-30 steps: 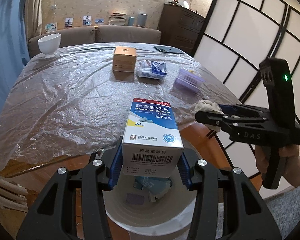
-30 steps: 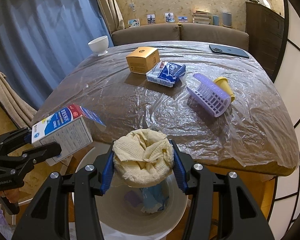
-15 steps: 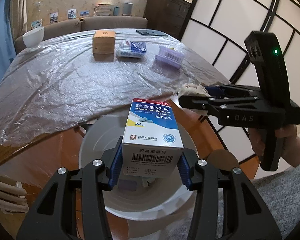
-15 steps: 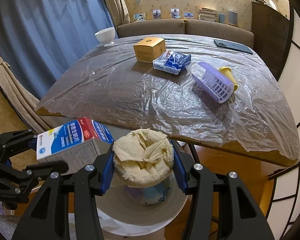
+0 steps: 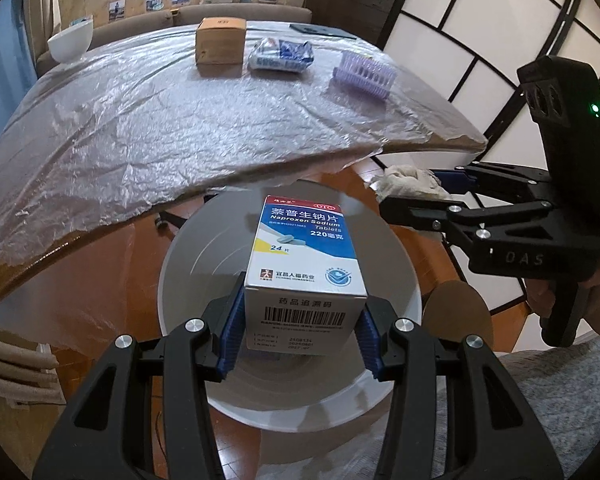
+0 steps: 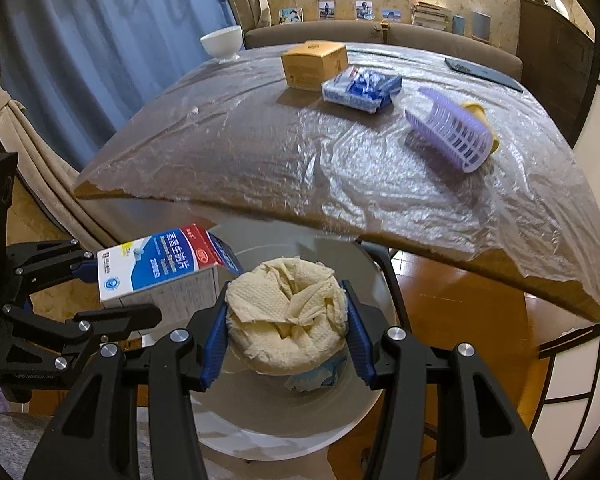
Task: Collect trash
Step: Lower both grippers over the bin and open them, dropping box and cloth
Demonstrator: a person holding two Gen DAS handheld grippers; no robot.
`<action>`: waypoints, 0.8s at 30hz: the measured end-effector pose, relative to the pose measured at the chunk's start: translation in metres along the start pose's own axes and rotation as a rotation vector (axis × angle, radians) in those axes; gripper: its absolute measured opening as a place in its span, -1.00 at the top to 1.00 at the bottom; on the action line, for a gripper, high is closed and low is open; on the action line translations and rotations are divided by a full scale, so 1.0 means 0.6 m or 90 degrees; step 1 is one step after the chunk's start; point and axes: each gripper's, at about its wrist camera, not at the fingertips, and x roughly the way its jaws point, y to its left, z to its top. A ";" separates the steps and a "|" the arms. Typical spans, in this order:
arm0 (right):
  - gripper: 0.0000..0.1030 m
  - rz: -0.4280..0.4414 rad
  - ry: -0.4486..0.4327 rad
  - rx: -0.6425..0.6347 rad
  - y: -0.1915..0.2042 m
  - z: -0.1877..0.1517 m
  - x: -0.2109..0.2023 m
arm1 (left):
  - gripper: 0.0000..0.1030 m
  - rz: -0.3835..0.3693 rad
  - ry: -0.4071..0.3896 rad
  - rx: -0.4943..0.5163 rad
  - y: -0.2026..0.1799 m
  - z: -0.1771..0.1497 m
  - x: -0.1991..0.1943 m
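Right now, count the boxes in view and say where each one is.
2. The medicine box is clamped in the left gripper over the white bin; the brown cardboard box sits far back on the table. Others may be hidden.

My left gripper (image 5: 300, 332) was matte black, with ribbed blue pads (image 5: 231, 334) and round silver screws. My right gripper (image 6: 286, 330) matched it, its side stamped "DAS" under a green light. Bare skin of my right hand (image 5: 596, 300) showed at its handle.
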 end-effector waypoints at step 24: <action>0.03 -0.019 0.053 -0.018 -0.007 -0.019 0.077 | 0.05 0.073 0.062 -0.011 0.036 -0.014 0.078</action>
